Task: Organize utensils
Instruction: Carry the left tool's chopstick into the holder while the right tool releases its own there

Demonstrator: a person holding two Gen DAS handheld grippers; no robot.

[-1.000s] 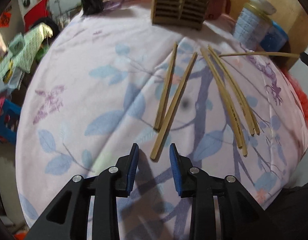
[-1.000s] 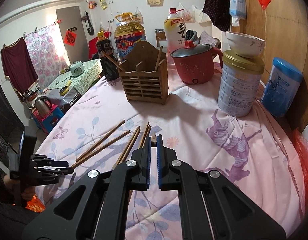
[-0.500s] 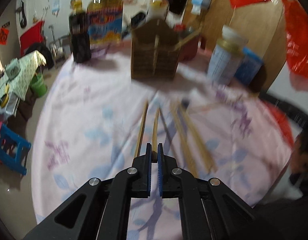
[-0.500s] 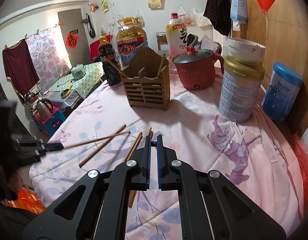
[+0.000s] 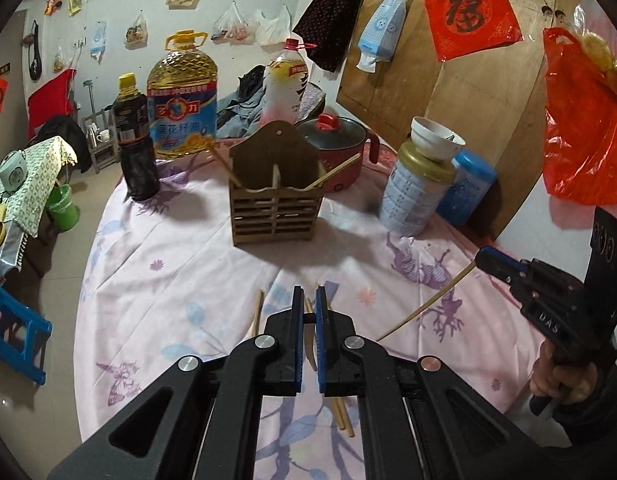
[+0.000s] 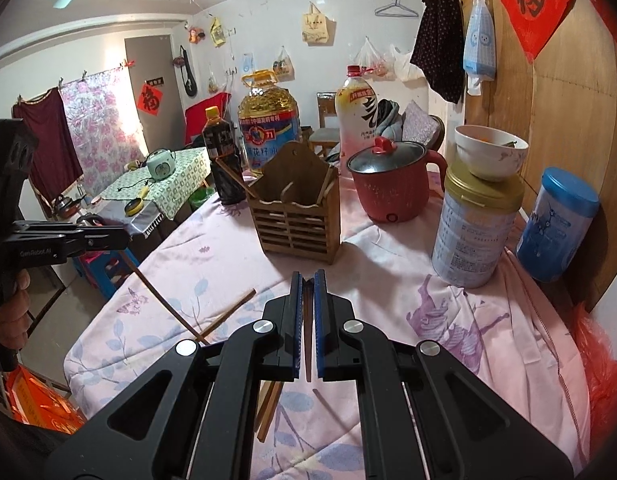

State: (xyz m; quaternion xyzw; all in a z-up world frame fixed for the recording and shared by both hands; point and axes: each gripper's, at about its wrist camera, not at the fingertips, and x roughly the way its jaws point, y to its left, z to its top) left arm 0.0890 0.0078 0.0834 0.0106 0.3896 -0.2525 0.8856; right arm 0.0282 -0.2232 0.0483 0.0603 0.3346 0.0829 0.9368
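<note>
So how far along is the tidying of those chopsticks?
Just begun. Two chopsticks already lean in the wooden holder. Each gripper is shut on one more: the left gripper on its chopstick, the right gripper on another chopstick. Several loose chopsticks remain on the tablecloth.

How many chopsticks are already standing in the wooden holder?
2. The left chopstick leans out leftward from the left compartment of the wooden holder; the right chopstick leans rightward from the right compartment. Shorter ones could be hidden inside.
</note>
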